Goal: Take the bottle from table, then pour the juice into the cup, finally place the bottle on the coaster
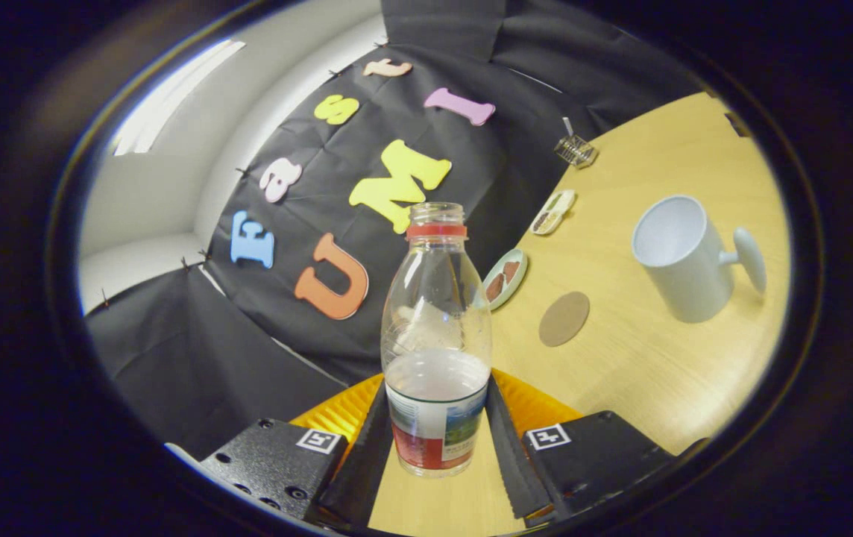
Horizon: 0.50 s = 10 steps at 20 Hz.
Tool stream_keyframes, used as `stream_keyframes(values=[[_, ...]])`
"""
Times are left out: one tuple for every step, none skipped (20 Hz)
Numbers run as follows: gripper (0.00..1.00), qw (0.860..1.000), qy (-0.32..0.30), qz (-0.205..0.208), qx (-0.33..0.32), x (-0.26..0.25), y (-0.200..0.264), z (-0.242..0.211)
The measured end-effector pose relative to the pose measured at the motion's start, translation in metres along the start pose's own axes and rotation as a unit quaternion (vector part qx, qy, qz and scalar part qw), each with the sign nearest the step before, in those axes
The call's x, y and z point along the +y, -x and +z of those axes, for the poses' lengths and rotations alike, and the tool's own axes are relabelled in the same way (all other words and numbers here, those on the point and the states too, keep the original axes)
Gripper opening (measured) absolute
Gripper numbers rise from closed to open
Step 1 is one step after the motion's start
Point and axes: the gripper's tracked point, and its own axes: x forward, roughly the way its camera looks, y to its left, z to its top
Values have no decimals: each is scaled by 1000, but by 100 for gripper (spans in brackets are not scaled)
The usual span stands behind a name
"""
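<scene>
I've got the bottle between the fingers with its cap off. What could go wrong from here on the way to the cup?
1. The bottle is open at the neck and the gripper holds it low, on the label; it may pivot and spill early.
2. The white cup sits well off to the side, beyond the round coaster; a swing across could drip onto the table.
3. Two small dishes lie near the coaster and could get bumped during placement.

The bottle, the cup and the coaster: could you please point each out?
bottle (435, 328): gripper view, clear body.
cup (684, 261): gripper view, outer wall.
coaster (564, 318): gripper view, top face.
</scene>
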Motion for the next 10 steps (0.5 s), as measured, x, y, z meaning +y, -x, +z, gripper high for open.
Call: stream_keyframes(values=[[75,1000,-21,0,-1,-2,1,0],[75,999,-42,-1,-2,-2,2,0],[75,998,-60,2,-3,-1,4,0],[75,997,-74,4,-3,0,4,1],[75,996,-85,5,-4,1,4,1],[75,995,-97,6,-4,2,3,2],[75,994,-109,8,-4,4,4,2],[75,992,-122,10,-6,5,3,3],[75,991,-135,13,-8,5,3,5],[75,989,-147,14,-10,4,3,7]])
